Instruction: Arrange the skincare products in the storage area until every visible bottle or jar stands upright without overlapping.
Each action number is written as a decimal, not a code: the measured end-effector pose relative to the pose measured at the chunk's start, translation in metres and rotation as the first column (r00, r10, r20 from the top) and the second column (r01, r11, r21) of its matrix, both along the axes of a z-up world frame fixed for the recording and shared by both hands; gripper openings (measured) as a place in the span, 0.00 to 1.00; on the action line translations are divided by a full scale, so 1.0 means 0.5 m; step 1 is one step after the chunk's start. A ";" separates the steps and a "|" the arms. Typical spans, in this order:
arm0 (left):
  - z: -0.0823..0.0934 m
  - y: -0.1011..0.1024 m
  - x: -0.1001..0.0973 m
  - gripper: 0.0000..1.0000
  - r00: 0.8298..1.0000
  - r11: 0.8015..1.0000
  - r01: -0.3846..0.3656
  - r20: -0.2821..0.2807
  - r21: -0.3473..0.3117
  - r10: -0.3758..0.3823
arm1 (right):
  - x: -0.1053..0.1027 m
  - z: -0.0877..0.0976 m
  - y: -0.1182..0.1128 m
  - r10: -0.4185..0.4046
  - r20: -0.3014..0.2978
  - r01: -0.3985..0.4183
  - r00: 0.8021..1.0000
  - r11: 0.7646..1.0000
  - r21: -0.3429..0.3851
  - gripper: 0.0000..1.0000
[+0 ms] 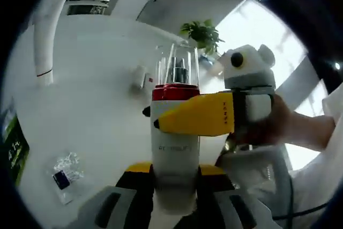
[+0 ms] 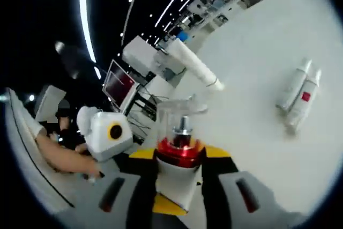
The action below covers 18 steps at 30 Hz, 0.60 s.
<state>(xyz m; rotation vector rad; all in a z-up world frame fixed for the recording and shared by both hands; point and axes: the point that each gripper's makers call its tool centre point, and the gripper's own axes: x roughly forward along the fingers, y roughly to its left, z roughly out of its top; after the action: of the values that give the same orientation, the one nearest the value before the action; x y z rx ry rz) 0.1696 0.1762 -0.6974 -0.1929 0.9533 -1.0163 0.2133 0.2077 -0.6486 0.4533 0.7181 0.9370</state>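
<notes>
Left gripper view: the left gripper (image 1: 172,178), yellow-tipped w/ black/grey jaws, is clamping the lower body of a white pump bottle with a red collar and clear plastic cap (image 1: 174,127), which is standing upright between the jaws above the white tabletop (image 1: 96,95). The right gripper (image 1: 161,118) is coming in from the right, its yellow jaw pressing across the bottle just below the collar, w/ a person's hand (image 1: 270,124) gripping its white body. A small clear sachet w/ a dark label (image 1: 64,175) is lying on the table lower left; two white tubes (image 1: 143,79) are lying beyond the bottle, near a green potted plant (image 1: 203,35). Right gripper view: the right gripper's jaws are closing on the same bottle (image 2: 179,156) at the collar; the left gripper (image 2: 107,132) is showing at left. Two white tubes, one w/ a red mark (image 2: 297,97), are lying side by side, touching, on the table (image 2: 257,52) at right.
</notes>
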 end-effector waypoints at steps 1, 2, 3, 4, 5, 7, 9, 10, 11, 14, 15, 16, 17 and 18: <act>-0.002 0.002 -0.001 0.30 1.000 1.000 0.001 0.010 0.008 -0.002 | -0.004 0.002 0.007 0.043 0.047 -0.041 0.998 0.999 -0.032 0.31; -0.004 0.002 -0.001 0.30 1.000 1.000 0.001 0.015 0.013 -0.001 | -0.008 0.003 0.011 0.069 0.078 -0.064 0.995 0.996 -0.059 0.31; -0.007 0.003 -0.001 0.30 1.000 1.000 0.001 0.024 0.026 -0.001 | -0.013 0.005 0.019 0.102 0.122 -0.091 0.987 0.992 -0.092 0.31; -0.009 0.005 0.000 0.30 1.000 0.999 -0.001 0.031 0.034 0.000 | -0.018 0.005 0.026 0.139 0.163 -0.119 0.977 0.985 -0.125 0.31; -0.011 0.007 0.000 0.30 1.000 0.999 -0.002 0.031 0.040 0.001 | -0.021 0.006 0.030 0.162 0.186 -0.136 0.969 0.980 -0.143 0.31; -0.011 0.010 0.002 0.30 0.999 0.999 -0.009 0.042 0.047 0.007 | -0.024 0.009 0.037 0.195 0.237 -0.156 0.952 0.973 -0.171 0.31; -0.010 0.012 0.003 0.30 0.999 0.999 -0.012 0.054 0.051 0.009 | -0.027 0.012 0.043 0.226 0.276 -0.175 0.934 0.965 -0.196 0.30; -0.011 0.014 0.005 0.31 0.998 0.998 -0.014 0.062 0.055 0.010 | -0.029 0.010 0.046 0.242 0.289 -0.185 0.926 0.960 -0.210 0.30; -0.011 0.016 0.007 0.31 0.998 0.998 -0.017 0.067 0.059 0.013 | -0.029 0.011 0.047 0.247 0.293 -0.189 0.924 0.959 -0.213 0.30; -0.009 0.023 0.015 0.31 0.994 0.997 -0.033 0.107 0.069 0.025 | -0.030 0.017 0.056 0.313 0.365 -0.230 0.877 0.940 -0.252 0.30; -0.007 0.024 0.017 0.31 0.993 0.997 -0.038 0.118 0.068 0.029 | -0.031 0.018 0.058 0.336 0.382 -0.245 0.861 0.932 -0.267 0.30; -0.007 0.025 0.018 0.31 0.992 0.997 -0.041 0.124 0.068 0.032 | -0.033 0.018 0.062 0.369 0.407 -0.265 0.836 0.920 -0.289 0.30; -0.007 0.026 0.020 0.31 0.991 0.997 -0.045 0.132 0.069 0.035 | -0.035 0.017 0.064 0.387 0.417 -0.275 0.822 0.912 -0.304 0.30; -0.008 0.029 0.023 0.31 0.988 0.995 -0.051 0.151 0.082 0.038 | -0.038 0.015 0.067 0.415 0.430 -0.291 0.802 0.900 -0.325 0.30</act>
<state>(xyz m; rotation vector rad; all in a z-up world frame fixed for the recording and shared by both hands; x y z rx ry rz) 0.1812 0.1907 -0.7016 -0.0655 0.8504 -0.9337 0.1945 0.2413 -0.6413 -0.1573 0.4419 1.2409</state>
